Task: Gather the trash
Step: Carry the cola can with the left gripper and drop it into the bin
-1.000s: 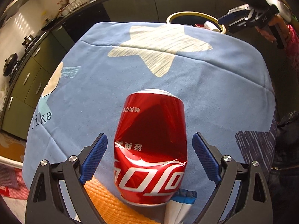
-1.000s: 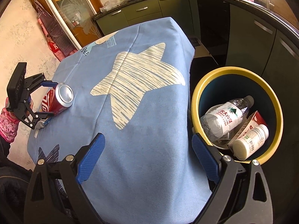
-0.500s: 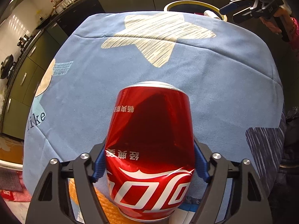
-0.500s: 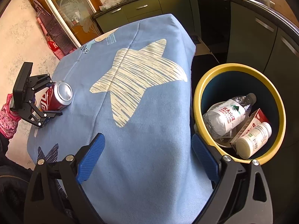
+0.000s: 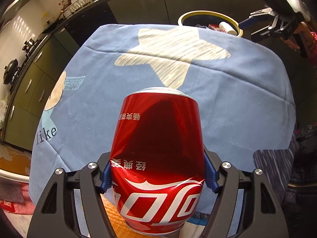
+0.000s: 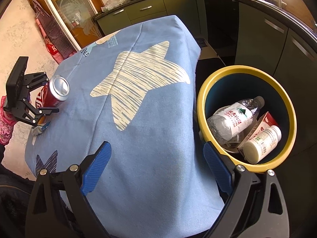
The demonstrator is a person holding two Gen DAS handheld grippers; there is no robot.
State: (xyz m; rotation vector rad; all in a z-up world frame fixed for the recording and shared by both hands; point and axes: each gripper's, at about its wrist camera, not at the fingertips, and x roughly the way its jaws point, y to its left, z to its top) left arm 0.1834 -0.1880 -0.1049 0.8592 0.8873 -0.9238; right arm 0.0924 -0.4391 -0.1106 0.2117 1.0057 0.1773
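Two grippers noted: left gripper (image 5: 156, 175) just closed on dented can (image 5: 158, 150) at near table (image 5: 247, 91) edge for lifting; right gripper (image 6: 157, 165) gaping, empty, beside bin (image 6: 200, 99).

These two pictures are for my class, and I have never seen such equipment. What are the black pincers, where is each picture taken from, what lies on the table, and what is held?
A person holds a two-fingered tool in each hand, with a camera on each looking along its fingers. One picture is from the left hand-held gripper, whose blue pads are shut on a dented red can. The other is from the right hand-held gripper, open and empty above the blue tablecloth. Beside the table stands a yellow-rimmed bin with a water bottle, a white bottle and a carton inside. Under the can lie an orange cloth and a wrapper.
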